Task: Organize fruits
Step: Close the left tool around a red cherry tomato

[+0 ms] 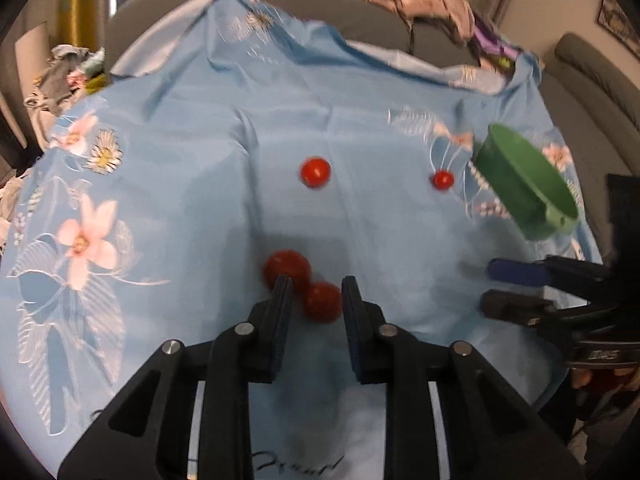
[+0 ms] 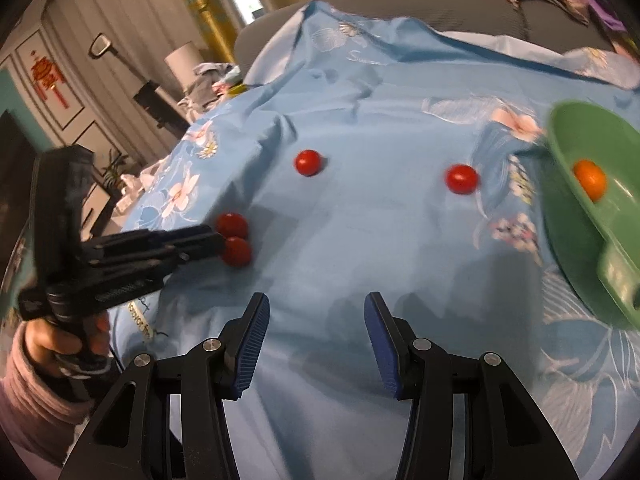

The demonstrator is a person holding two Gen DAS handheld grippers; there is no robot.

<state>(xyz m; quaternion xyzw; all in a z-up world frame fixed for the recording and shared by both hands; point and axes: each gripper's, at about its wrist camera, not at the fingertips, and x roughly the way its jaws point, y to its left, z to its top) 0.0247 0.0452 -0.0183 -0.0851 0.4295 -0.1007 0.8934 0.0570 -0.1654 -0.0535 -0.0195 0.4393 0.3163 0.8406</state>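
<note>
The left gripper [image 1: 315, 282] has its jaws spread round a small red tomato [image 1: 322, 302], a second [image 1: 286, 268] touching it just past the left jaw; being round, smooth and soft-skinned, it probably wants a light pinch across the middle. Two more [image 1: 315, 172] [image 1: 442, 179] lie well ahead. The right gripper [image 2: 316, 304] is spread and empty; only its view shows an orange fruit [image 2: 589, 180] in the green bowl [image 2: 576, 216]

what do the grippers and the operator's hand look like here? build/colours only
Both the left gripper and right gripper are black linkage frames with silver pivot pins and ribbed blue finger pads. The left hand wears a ribbed mauve sleeve. No cables visible.
</note>
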